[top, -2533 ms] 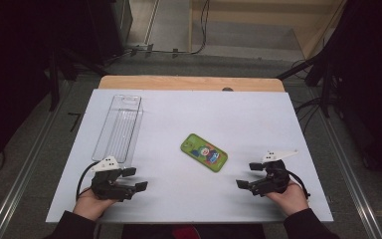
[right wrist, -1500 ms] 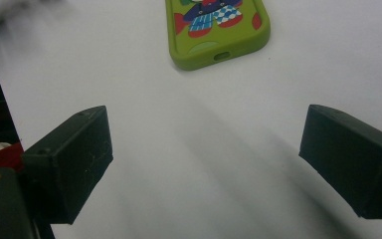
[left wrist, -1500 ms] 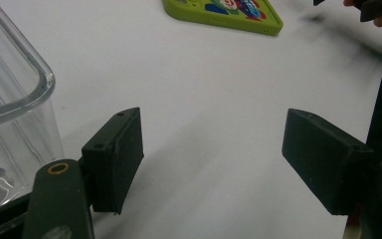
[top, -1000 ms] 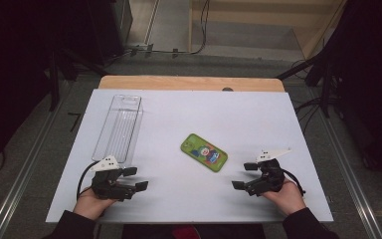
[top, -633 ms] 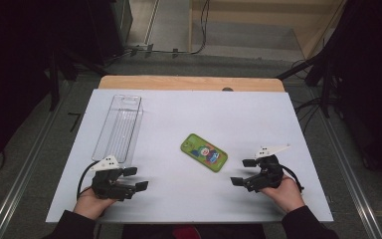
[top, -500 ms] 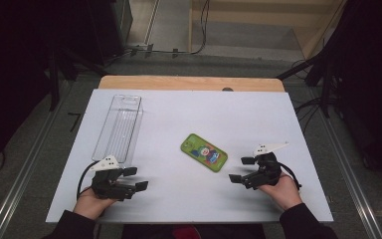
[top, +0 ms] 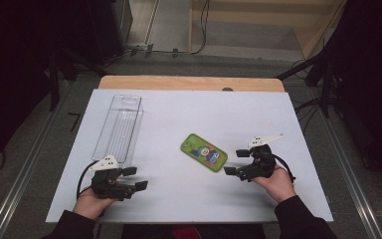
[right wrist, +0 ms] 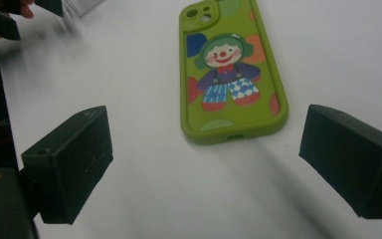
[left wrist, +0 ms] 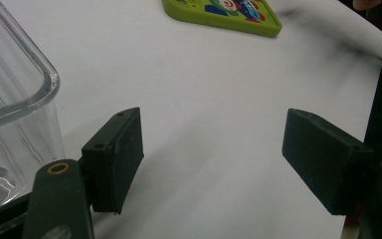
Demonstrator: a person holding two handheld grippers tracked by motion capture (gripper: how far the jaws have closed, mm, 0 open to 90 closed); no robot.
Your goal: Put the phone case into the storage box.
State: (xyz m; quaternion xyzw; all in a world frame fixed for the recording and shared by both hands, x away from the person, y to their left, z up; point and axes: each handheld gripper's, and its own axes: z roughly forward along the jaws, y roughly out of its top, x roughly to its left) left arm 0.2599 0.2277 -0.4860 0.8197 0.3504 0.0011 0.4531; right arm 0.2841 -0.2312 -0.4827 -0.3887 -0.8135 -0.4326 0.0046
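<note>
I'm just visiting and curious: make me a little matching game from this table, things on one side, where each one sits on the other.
Things:
1. phone case
2. clear plastic box
3. left gripper
4. right gripper

Descriptions:
A. see-through, on the table's left half
B. green, with a clown picture
C. open, aimed at the case's near end
D. open, just below the box

Pairs: 1-B, 2-A, 3-D, 4-C

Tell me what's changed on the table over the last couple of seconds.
The right gripper has slid in toward the phone case, its jaws open and nothing held; its tips now sit just short of the case. The left gripper, open as well, kept its place near the clear box. Case and box have not moved.
</note>
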